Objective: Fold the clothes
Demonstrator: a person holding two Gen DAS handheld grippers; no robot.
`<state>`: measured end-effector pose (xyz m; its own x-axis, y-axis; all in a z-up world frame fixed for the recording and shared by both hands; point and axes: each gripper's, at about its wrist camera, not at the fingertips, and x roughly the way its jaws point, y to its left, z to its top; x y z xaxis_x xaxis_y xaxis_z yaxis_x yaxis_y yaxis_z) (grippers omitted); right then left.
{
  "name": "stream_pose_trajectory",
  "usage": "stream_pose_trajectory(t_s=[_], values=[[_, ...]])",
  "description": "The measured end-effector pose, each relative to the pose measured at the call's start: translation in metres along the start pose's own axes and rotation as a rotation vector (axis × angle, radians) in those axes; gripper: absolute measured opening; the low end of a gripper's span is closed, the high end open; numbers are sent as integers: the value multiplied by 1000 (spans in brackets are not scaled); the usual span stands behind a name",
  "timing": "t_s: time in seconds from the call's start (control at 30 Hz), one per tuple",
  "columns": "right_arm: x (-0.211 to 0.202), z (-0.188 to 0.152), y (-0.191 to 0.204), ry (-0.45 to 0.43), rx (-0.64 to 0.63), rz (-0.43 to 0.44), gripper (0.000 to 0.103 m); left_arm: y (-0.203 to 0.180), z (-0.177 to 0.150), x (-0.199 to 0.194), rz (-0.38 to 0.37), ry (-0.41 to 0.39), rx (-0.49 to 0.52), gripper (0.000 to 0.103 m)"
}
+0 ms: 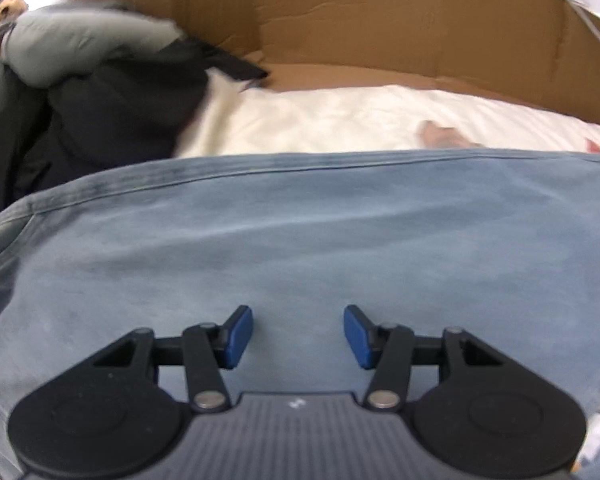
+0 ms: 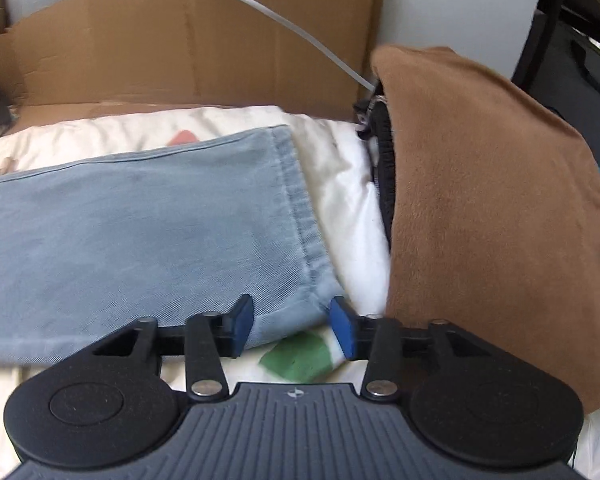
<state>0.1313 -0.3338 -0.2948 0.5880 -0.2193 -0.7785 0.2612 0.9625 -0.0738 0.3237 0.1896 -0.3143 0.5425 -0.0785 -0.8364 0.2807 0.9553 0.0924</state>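
Observation:
Light blue jeans (image 1: 300,240) lie flat across a white bedcover (image 1: 320,120). In the left wrist view my left gripper (image 1: 299,334) hovers over the middle of the denim, its blue pads (image 1: 240,336) well apart with nothing between them. In the right wrist view one trouser leg (image 2: 140,232) ends in a stitched hem (image 2: 300,216). My right gripper (image 2: 292,328) stands open at the hem's near corner. That corner lies flat between the fingers (image 2: 342,330), and the pads do not press on it.
A heap of dark and grey clothes (image 1: 100,100) sits at the far left. Brown cardboard (image 1: 380,32) lines the back of the bed. A brown garment (image 2: 480,200) drapes over a black thing at the right, with a white cable (image 2: 280,24) behind it. The bedcover has a green patch (image 2: 300,356).

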Motion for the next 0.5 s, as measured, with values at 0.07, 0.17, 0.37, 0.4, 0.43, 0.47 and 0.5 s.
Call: stream_pose_trajectory(t_s=[0.07, 0.17, 0.37, 0.4, 0.43, 0.47, 0.5], values=[[-9, -3, 5, -15, -25, 10, 50, 21, 5, 6, 4, 1, -55, 54], [-19, 0, 13, -56, -63, 30, 50, 42, 15, 13, 26, -11, -105, 54], [-18, 19, 33, -134, -121, 62, 50, 56, 39, 31, 79, -12, -118, 56], [-13, 22, 36, -138, -126, 73, 50, 55, 45, 33, 98, -20, -111, 56], [-6, 26, 40, -138, -133, 82, 50, 55, 51, 36, 119, -28, -102, 56], [1, 30, 44, -137, -140, 91, 50, 55, 56, 41, 134, -29, -90, 56], [9, 34, 49, -128, -151, 102, 50, 56, 62, 47, 138, -26, -81, 56]])
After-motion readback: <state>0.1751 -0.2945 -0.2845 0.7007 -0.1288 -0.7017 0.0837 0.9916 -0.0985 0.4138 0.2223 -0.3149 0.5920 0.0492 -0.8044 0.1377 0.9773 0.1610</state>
